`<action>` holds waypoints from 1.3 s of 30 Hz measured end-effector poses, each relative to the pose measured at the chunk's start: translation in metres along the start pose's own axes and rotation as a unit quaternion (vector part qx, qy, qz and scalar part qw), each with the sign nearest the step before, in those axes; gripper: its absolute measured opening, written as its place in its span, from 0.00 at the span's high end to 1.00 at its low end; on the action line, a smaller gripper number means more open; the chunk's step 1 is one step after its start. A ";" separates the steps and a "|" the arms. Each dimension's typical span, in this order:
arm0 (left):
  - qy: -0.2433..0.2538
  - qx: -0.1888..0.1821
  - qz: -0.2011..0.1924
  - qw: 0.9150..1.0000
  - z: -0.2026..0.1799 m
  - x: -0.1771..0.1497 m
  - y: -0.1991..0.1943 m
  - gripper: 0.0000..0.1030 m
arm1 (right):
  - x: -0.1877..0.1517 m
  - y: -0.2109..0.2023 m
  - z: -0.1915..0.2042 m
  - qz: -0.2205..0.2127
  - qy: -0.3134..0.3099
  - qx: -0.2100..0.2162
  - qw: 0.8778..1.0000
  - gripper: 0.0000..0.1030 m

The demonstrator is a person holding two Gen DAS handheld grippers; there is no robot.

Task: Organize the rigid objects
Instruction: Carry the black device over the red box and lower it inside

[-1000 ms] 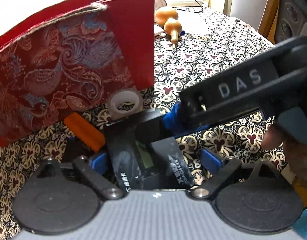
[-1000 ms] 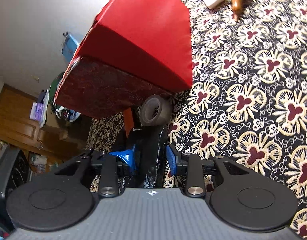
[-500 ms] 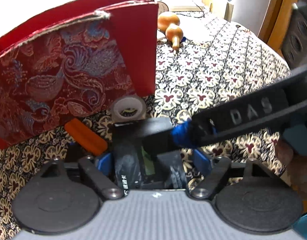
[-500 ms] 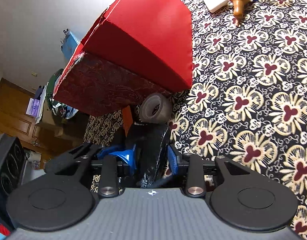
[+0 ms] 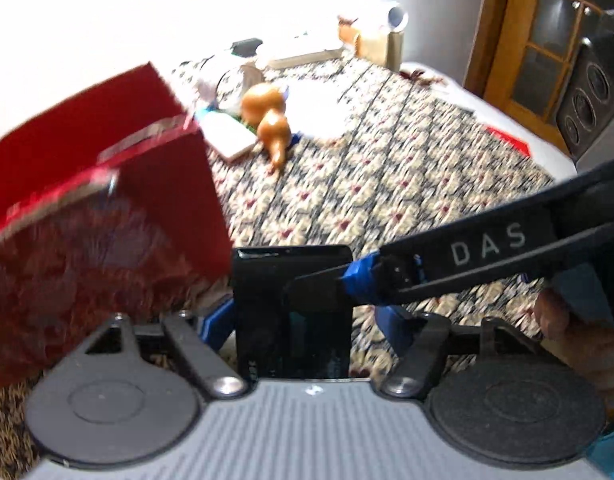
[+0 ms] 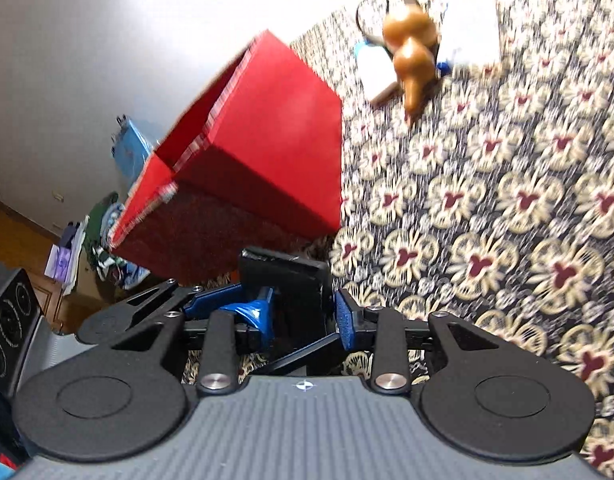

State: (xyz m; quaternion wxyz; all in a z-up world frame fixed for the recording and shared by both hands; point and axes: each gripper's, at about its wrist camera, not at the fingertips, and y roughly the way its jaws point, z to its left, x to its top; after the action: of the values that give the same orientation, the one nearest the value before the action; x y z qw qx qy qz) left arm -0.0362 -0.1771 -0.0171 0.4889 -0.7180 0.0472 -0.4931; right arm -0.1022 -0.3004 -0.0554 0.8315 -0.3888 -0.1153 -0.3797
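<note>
A black rectangular device [image 5: 293,304] with a dark screen sits between the blue pads of my left gripper [image 5: 303,320], lifted above the patterned tablecloth [image 5: 407,184]. My right gripper [image 5: 371,280] comes in from the right and pinches the device's right edge. In the right wrist view the same device [image 6: 287,284] is clamped between the right gripper's [image 6: 303,316] blue pads. The open red box [image 5: 99,216] stands just left; it also shows in the right wrist view [image 6: 247,168]. The frames are motion-blurred.
A brown gourd [image 5: 269,120] and a white flat packet [image 5: 231,136] lie at the far side of the table. Cardboard boxes [image 5: 371,40] stand at the back edge. A black speaker [image 5: 591,104] and a wooden door are to the right.
Both grippers have lifted the black device up off the table. The tape roll and orange item seen beside the box earlier are out of view. The view has tilted toward the far table edge.
</note>
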 end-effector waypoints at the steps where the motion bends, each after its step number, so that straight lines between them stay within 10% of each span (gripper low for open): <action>1: 0.000 -0.003 -0.007 1.000 -0.001 0.004 -0.003 0.32 | 0.003 -0.005 0.004 -0.010 -0.007 -0.002 1.000 0.84; 18: -0.006 0.041 -0.176 0.983 0.068 0.088 -0.078 0.33 | 0.102 0.004 0.104 -0.131 -0.111 0.055 0.984 0.84; 30: -0.115 0.015 -0.080 0.990 0.185 0.081 -0.014 0.33 | 0.122 0.127 0.127 -0.048 -0.156 -0.020 0.986 0.84; 39: -0.165 -0.019 -0.015 0.986 0.209 0.071 0.018 0.34 | 0.119 0.146 0.127 -0.022 -0.153 -0.064 0.986 0.85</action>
State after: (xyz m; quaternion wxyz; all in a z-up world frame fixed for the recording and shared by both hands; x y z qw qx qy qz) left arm 0.1654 -0.0884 0.0085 0.4690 -0.7993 -0.0358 -0.3740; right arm 0.0980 -0.2115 0.0063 0.7688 -0.4924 -0.2251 -0.3404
